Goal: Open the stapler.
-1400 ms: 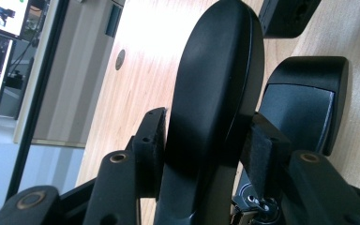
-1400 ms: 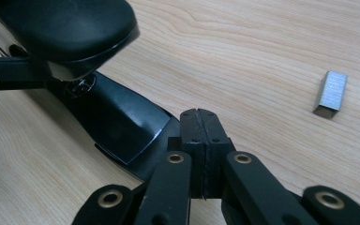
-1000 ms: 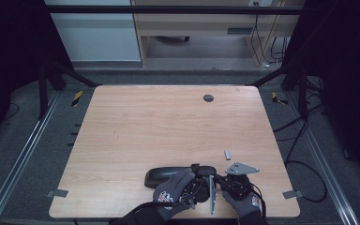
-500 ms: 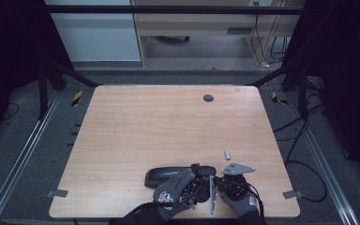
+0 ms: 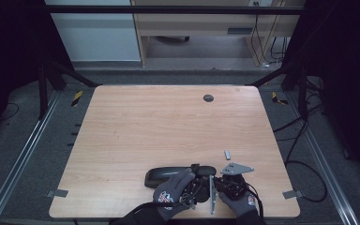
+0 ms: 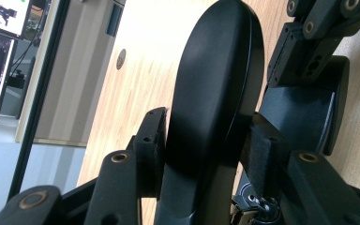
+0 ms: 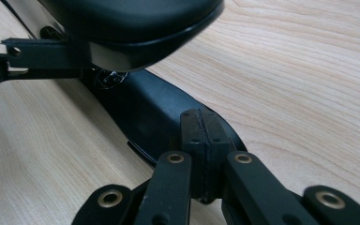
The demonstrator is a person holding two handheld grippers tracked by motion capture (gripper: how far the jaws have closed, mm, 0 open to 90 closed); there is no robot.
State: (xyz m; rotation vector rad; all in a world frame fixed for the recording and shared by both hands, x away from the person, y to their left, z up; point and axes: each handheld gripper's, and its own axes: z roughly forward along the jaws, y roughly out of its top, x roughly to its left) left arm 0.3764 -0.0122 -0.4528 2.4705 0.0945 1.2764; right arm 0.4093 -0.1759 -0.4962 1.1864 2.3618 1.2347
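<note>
A long black hinged case (image 5: 161,176) lies near the table's front edge, between two gloved hands. In the left gripper view my left gripper (image 6: 206,150) is shut on the case's rounded upper shell (image 6: 215,79), with a pad pressing each side. The lower shell (image 6: 309,108) lies on the wood beyond it. My right gripper (image 7: 205,136) is shut, its pads together with nothing visible between them, and its tip sits on the lower shell (image 7: 150,112). The raised upper shell (image 7: 131,23) hangs above it. In the high view both grippers meet at the case's right end, under the grey plate (image 5: 236,168).
A small grey piece (image 5: 227,153) lies on the wooden table (image 5: 168,126) just beyond the hands. A dark round grommet (image 5: 208,98) sits near the far edge. Metal rails and cables run along the floor at both sides.
</note>
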